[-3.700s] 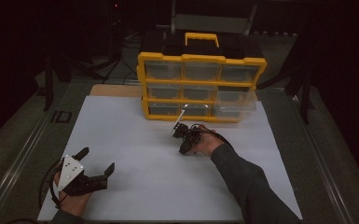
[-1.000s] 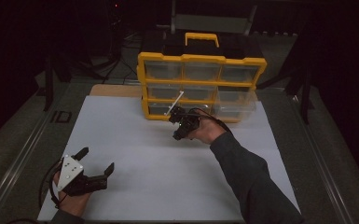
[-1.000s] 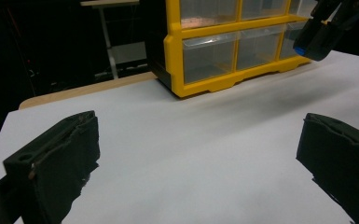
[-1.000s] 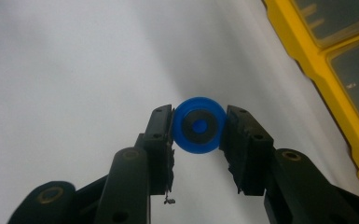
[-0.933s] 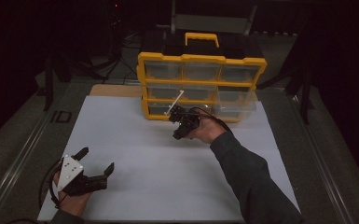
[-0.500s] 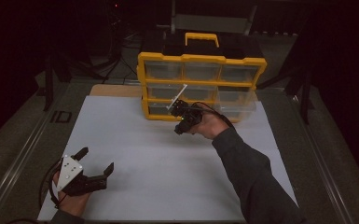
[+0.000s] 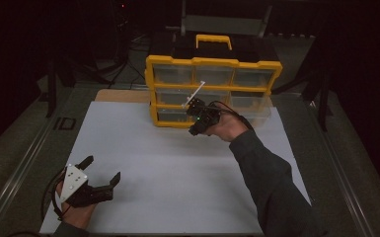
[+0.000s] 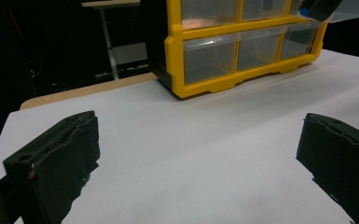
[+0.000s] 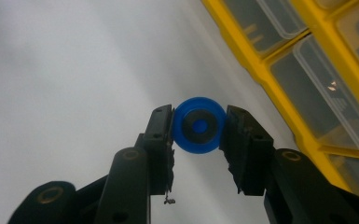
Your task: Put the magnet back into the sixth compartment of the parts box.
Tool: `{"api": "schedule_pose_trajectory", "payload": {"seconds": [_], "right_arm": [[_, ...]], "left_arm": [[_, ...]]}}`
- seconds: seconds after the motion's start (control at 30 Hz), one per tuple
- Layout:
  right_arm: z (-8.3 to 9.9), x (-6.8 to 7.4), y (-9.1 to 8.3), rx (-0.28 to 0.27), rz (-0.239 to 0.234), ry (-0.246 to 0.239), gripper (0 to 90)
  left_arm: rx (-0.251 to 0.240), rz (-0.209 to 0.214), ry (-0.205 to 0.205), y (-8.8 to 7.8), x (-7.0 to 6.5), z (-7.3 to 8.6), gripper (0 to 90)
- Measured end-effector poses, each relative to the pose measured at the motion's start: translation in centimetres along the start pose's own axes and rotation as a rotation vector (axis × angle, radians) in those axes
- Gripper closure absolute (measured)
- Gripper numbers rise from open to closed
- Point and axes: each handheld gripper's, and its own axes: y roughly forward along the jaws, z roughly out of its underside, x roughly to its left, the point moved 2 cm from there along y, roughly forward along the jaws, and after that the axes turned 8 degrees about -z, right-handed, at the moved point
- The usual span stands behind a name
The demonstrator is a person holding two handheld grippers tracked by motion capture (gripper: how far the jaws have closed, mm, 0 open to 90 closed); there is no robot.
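The blue disc (image 9: 199, 124), round, smooth and plastic-looking with a dark centre, sits pinched between the jaws of the right gripper (image 7: 200, 114), closed on its rim. Since a few seconds ago that gripper has risen from the white sheet (image 7: 177, 173) toward the drawers at 12 o'clock, which suggests the disc is headed for one. Nearest, at 7 o'clock, the left gripper (image 7: 97, 174) rests spread wide and empty. Farthest stands the yellow organizer (image 7: 212, 63), glossy-framed with clear boxy drawers.
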Motion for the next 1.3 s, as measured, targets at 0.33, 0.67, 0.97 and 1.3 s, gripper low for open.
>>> {"api": "schedule_pose_trajectory", "payload": {"seconds": [0.33, 0.67, 0.97, 1.3], "right_arm": [[0.2, -0.5, -0.8, -0.018, 0.010, 0.016, 63.3], [0.2, -1.3, -1.9, -0.024, 0.036, 0.034, 63.3], [0.5, -2.2, -3.1, -0.032, 0.055, 0.053, 63.3], [0.8, -3.3, -4.6, -0.050, 0.074, 0.085, 63.3]], "left_arm": [[0.000, 0.000, 0.001, 0.0, 0.0, 0.0, 0.0], [0.002, 0.002, 0.000, 0.0, -0.1, 0.0, 0.0], [0.003, 0.003, 0.001, 0.1, -0.1, 0.0, 0.0], [0.005, 0.002, 0.003, 0.1, 0.0, 0.0, 0.0]]}}
